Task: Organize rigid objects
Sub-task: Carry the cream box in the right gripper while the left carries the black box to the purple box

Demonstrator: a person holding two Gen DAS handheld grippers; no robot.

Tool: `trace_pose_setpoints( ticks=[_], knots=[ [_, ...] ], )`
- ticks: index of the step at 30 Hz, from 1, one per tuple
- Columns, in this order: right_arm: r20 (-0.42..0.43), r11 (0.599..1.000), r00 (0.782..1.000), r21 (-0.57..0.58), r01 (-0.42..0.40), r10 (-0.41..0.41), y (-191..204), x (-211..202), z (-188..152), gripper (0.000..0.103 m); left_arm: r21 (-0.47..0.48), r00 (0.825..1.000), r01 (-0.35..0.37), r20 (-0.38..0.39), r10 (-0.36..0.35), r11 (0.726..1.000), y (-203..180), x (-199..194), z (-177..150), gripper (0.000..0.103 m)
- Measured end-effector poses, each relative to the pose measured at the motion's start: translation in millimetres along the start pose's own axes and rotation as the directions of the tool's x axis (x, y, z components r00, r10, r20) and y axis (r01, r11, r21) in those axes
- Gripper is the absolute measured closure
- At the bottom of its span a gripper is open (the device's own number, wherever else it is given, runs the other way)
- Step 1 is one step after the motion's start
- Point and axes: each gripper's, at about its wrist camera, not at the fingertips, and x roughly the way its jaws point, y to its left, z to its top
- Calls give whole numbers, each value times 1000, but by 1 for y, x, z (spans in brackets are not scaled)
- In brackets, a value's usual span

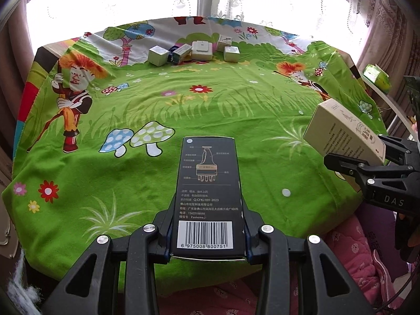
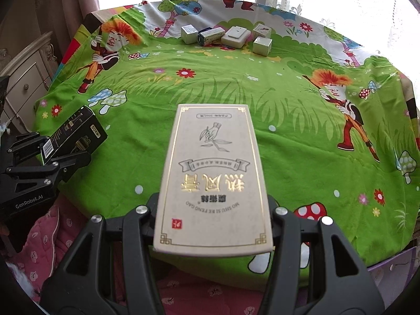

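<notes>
My left gripper (image 1: pixel 207 239) is shut on a tall black box (image 1: pixel 208 183) with a barcode, held above the near part of the table. In the right wrist view the same left gripper (image 2: pixel 60 157) and black box (image 2: pixel 76 134) sit at the left. My right gripper (image 2: pixel 212 218) is shut on a beige box (image 2: pixel 212 178) with gold lettering. From the left wrist view, the right gripper (image 1: pixel 367 160) and beige box (image 1: pixel 341 131) hang at the right. Several small boxes (image 1: pixel 194 51) (image 2: pixel 228 36) lie grouped near the table's far edge.
A green cartoon cloth (image 1: pixel 210 99) (image 2: pixel 210 84) covers the table. Behind it is a bright window with lace curtains. A pale cabinet (image 2: pixel 26 78) stands at the left, a green packet (image 1: pixel 375 76) lies off the right edge, and pink quilted fabric (image 1: pixel 349 249) is below the near edge.
</notes>
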Motion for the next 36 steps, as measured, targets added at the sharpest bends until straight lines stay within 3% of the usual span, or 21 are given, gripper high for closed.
trace_pose_setpoints(
  ticks=[11,18,27,32,36],
  knots=[
    [33,995,998,86,42,-45,-35,-51,-44,48,109,998,61,-14,-59,992,-53,-10,0,64],
    [50,986,994,142,89,-96,-62,-83,-76,48,243,992,125,-28,-122,962,-107,-21,2,63],
    [27,940,968,246,235,-249,-121,-134,-131,48,432,958,286,-114,-263,855,-208,-34,0,63],
    [-37,880,939,338,334,-342,-167,-154,-172,48,524,936,352,-177,-305,776,-267,-32,-4,63],
    [-88,824,911,398,404,-404,-196,-168,-203,48,581,935,353,-200,-292,733,-303,-24,-8,63]
  ],
)
